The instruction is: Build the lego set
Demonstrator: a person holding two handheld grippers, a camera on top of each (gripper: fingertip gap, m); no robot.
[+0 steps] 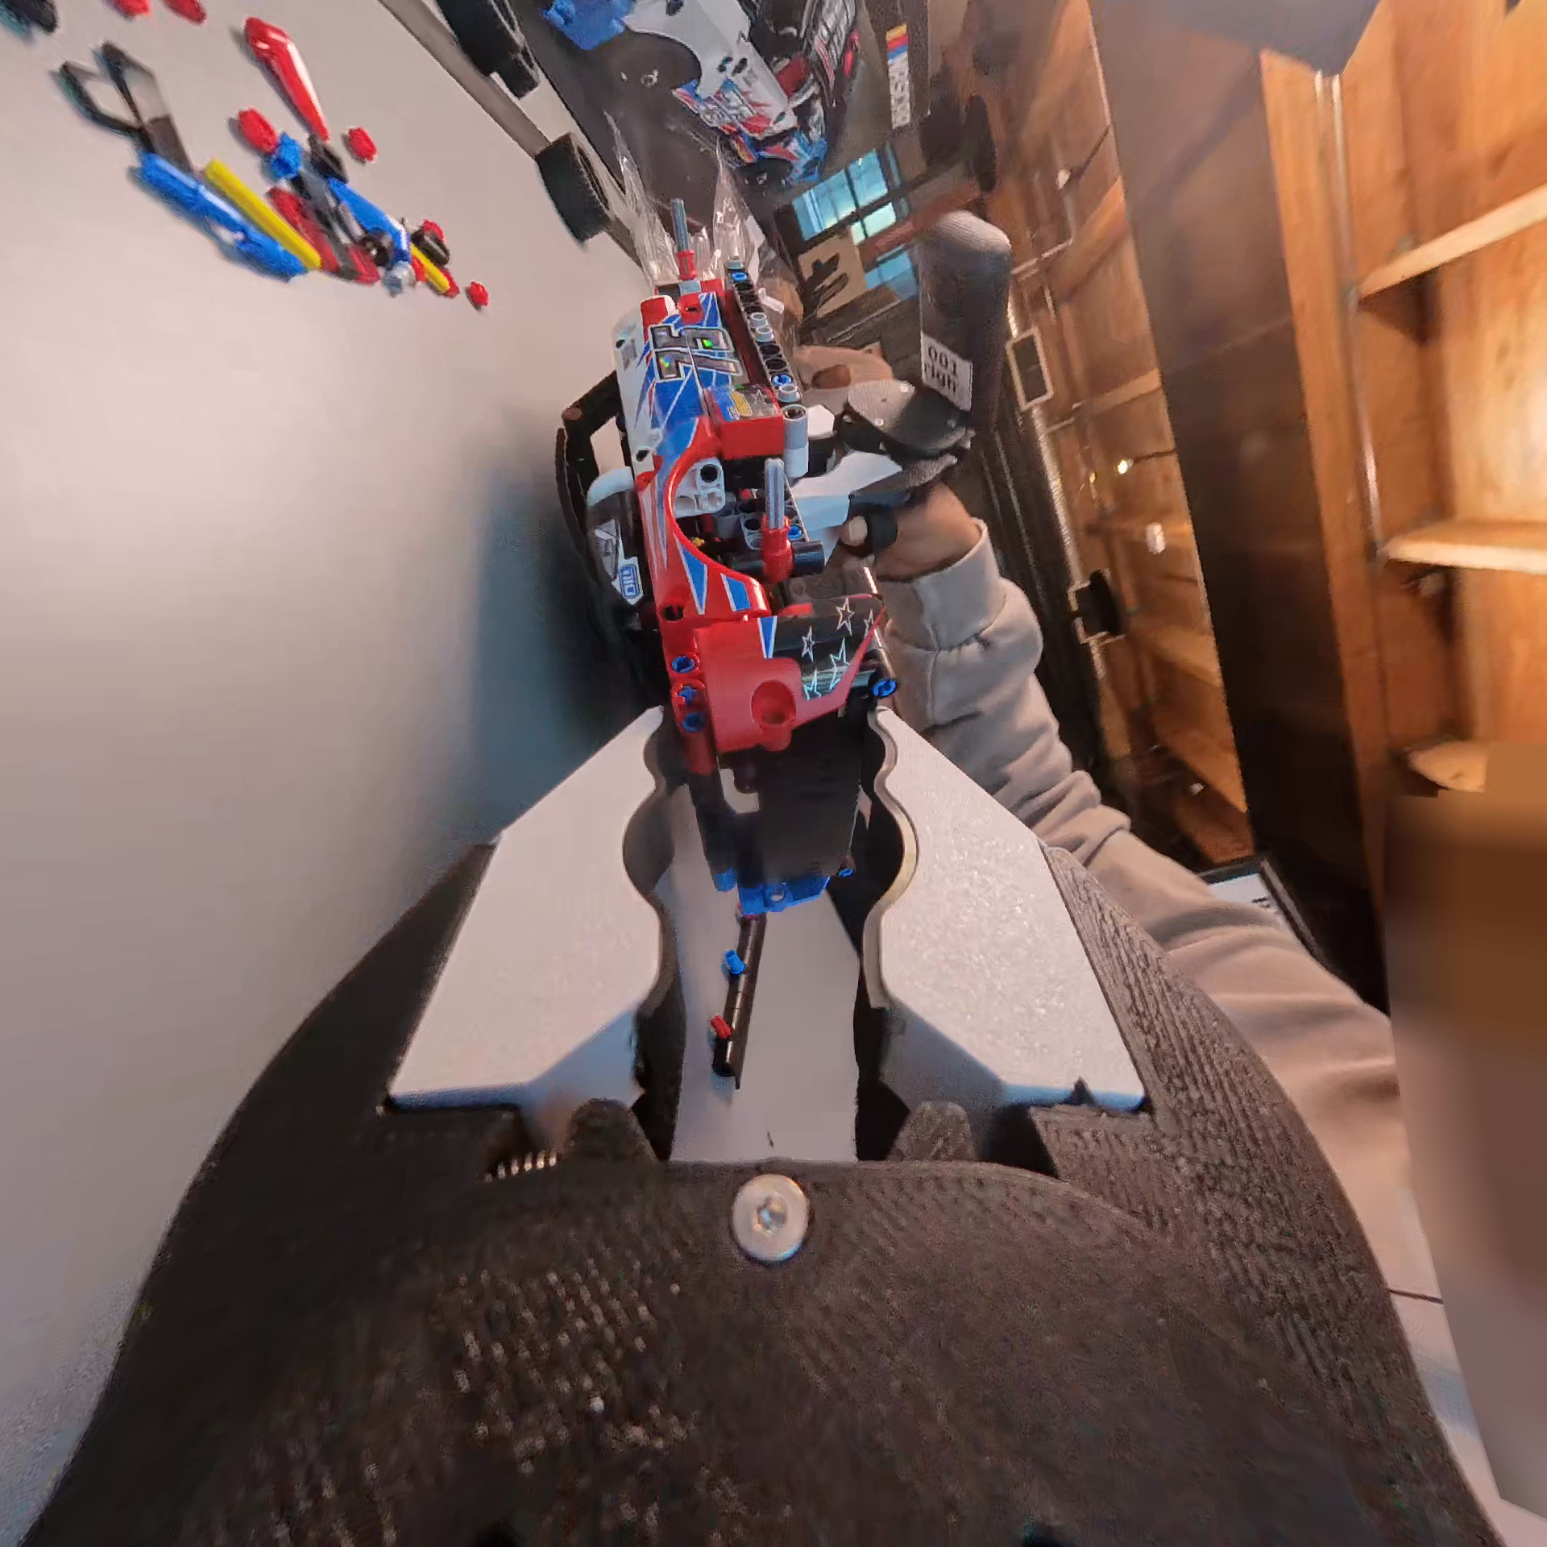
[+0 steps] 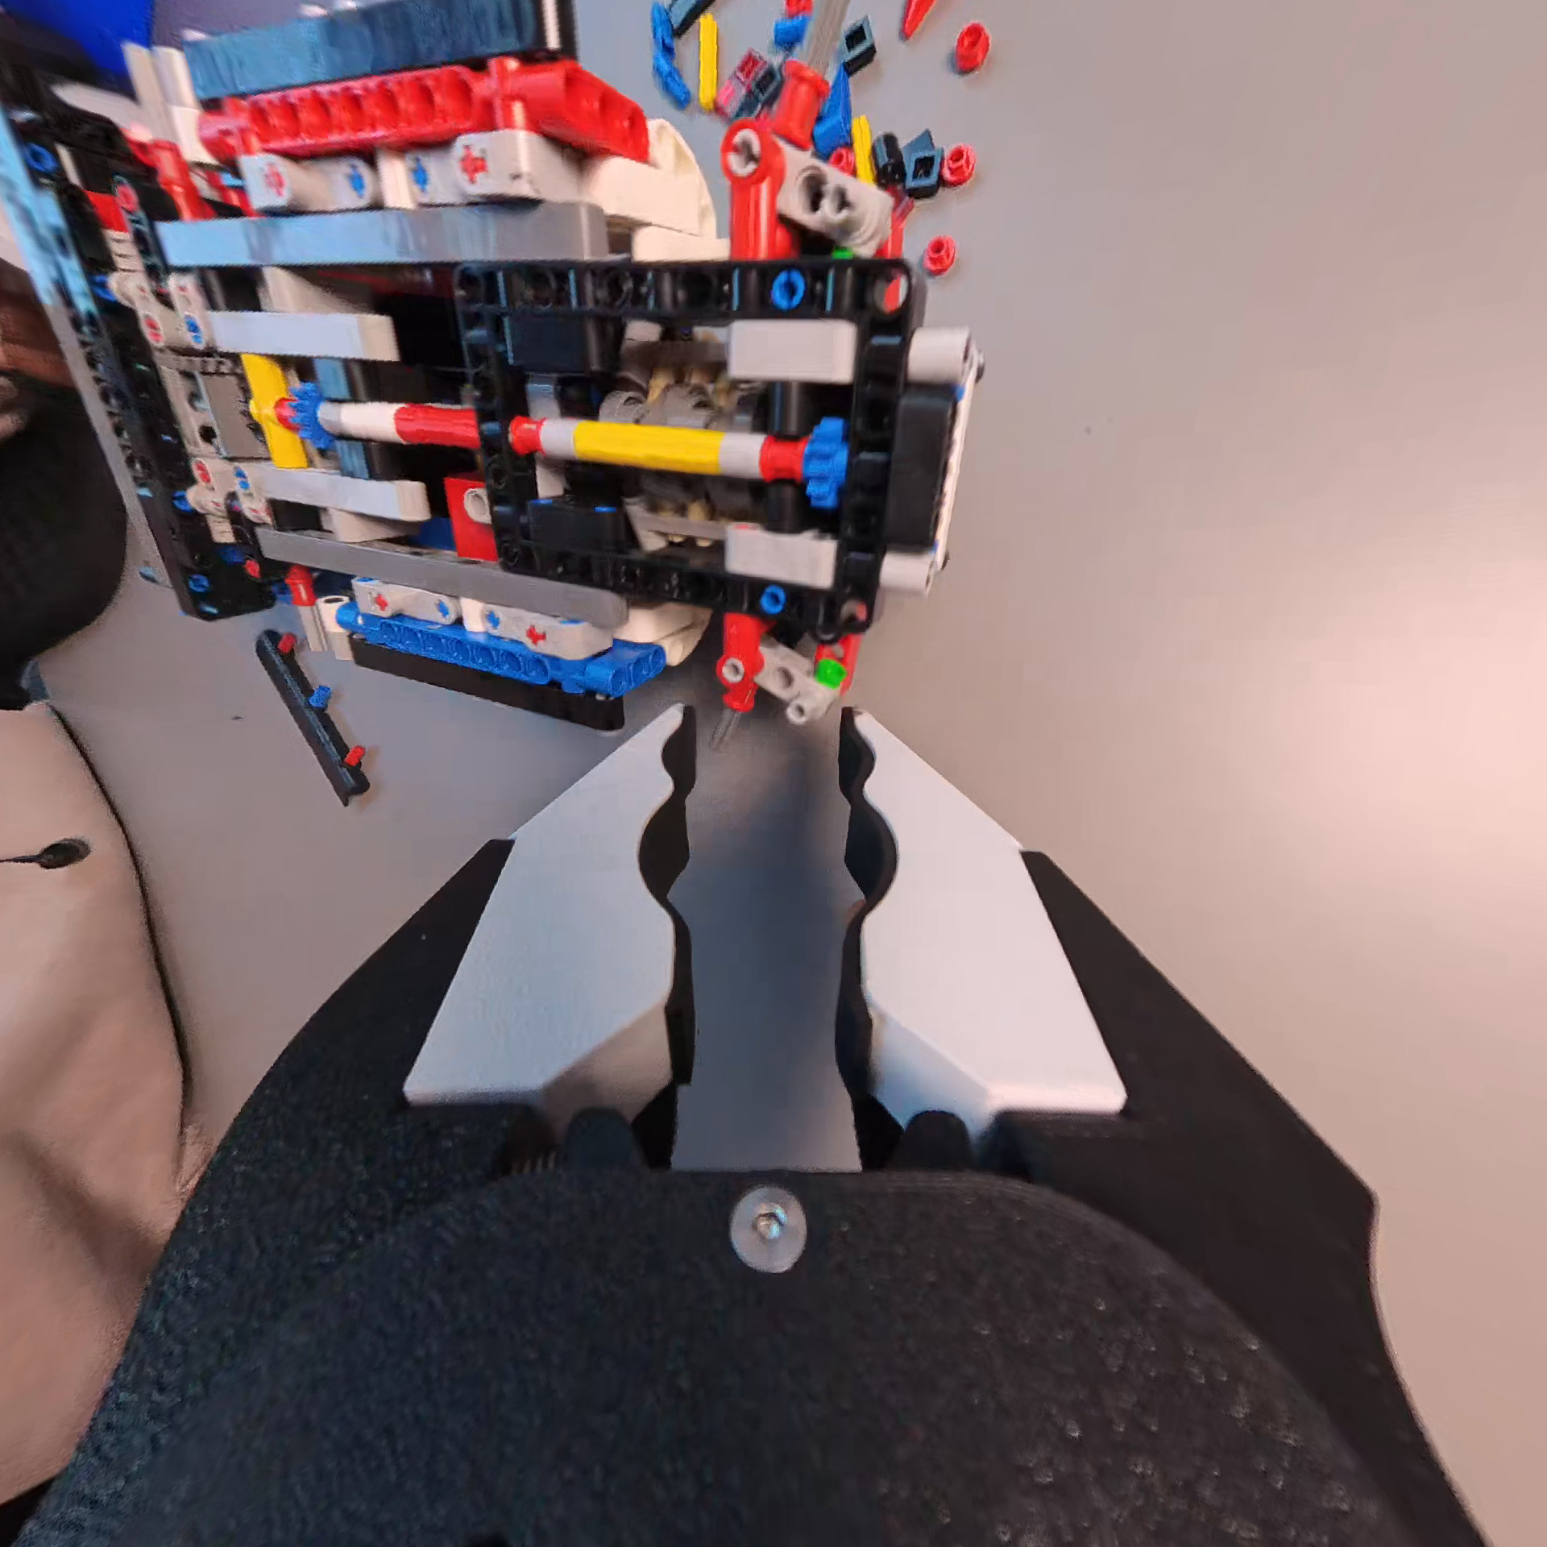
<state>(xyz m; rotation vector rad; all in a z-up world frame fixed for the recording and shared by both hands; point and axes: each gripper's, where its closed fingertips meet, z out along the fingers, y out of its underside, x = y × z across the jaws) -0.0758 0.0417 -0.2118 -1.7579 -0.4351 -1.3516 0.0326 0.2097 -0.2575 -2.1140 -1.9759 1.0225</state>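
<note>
The left gripper (image 1: 766, 787) clamps the half-built toy car (image 1: 720, 536), tipped on its side on the table (image 1: 293, 586). The right gripper (image 2: 766, 728), empty and narrowly open, hovers at its underside. Loose parts (image 2: 837, 109) lie at twelve o'clock; fetching one likely comes next.

A plain grey table (image 1: 251, 586) fills everything to the left of the left tongs (image 1: 766, 728) and runs on far ahead of them. To their right, well apart, stand wooden shelves (image 1: 1440, 251) with a dark upright panel (image 1: 1189, 418) nearer in. Far ahead, past the tips, a window (image 1: 845, 201) shows blue-lit panes, and crumpled clear plastic bags (image 1: 636, 192) lie at the table's far edge. Around the right tongs (image 2: 766, 720) the same grey tabletop (image 2: 1256, 586) spreads to the right, while a beige garment (image 2: 67, 1004) fills the lower left.
</note>
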